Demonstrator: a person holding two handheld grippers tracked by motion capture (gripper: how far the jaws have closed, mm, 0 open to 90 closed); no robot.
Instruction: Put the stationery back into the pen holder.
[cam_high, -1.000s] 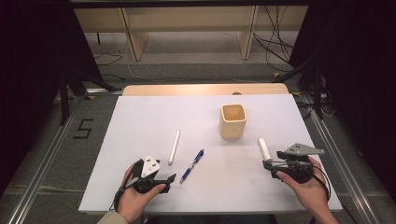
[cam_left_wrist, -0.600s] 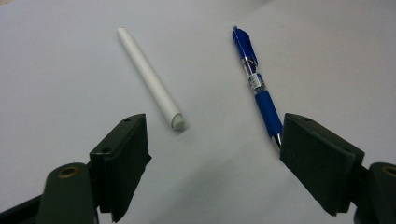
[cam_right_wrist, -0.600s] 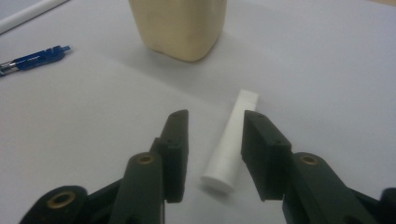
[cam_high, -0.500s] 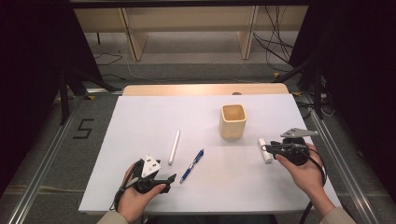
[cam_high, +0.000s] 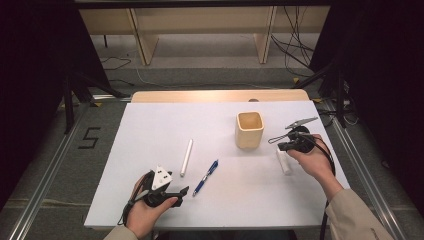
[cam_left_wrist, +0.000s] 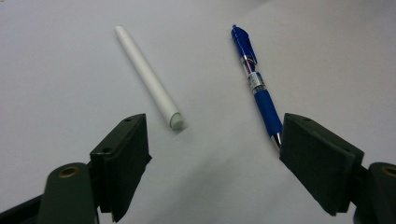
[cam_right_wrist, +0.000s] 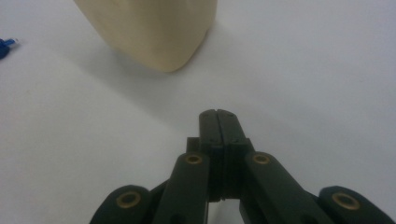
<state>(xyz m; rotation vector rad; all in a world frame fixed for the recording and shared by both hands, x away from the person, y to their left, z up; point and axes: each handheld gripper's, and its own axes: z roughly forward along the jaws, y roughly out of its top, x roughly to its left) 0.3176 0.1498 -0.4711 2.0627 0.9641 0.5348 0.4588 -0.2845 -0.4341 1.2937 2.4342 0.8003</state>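
Observation:
My left gripper (cam_high: 176, 192) rests near the table's front edge, open, with nothing between its jaws (cam_left_wrist: 212, 154). Just beyond it lie a long white stick (cam_high: 186, 157) (cam_left_wrist: 147, 77) and a blue pen (cam_high: 206, 177) (cam_left_wrist: 256, 84), side by side. My right gripper (cam_high: 281, 146) hovers right of a square wooden cup (cam_high: 249, 129) (cam_right_wrist: 154, 28) and points toward it. Its jaws have just been closing and now meet (cam_right_wrist: 218, 114) with nothing between them. A short white cylinder (cam_high: 283, 161) lies on the table just below the right hand.
The white tabletop (cam_high: 150, 125) ends in a wooden strip (cam_high: 215, 96) at the back. Metal rails (cam_high: 45, 190) run along the floor on both sides. The blue pen's end (cam_right_wrist: 5, 46) shows at the far left of the right gripper view.
The right hand moved away from the front edge toward the cup, past the short white cylinder, and its jaws went from open to shut. The left gripper stayed still.

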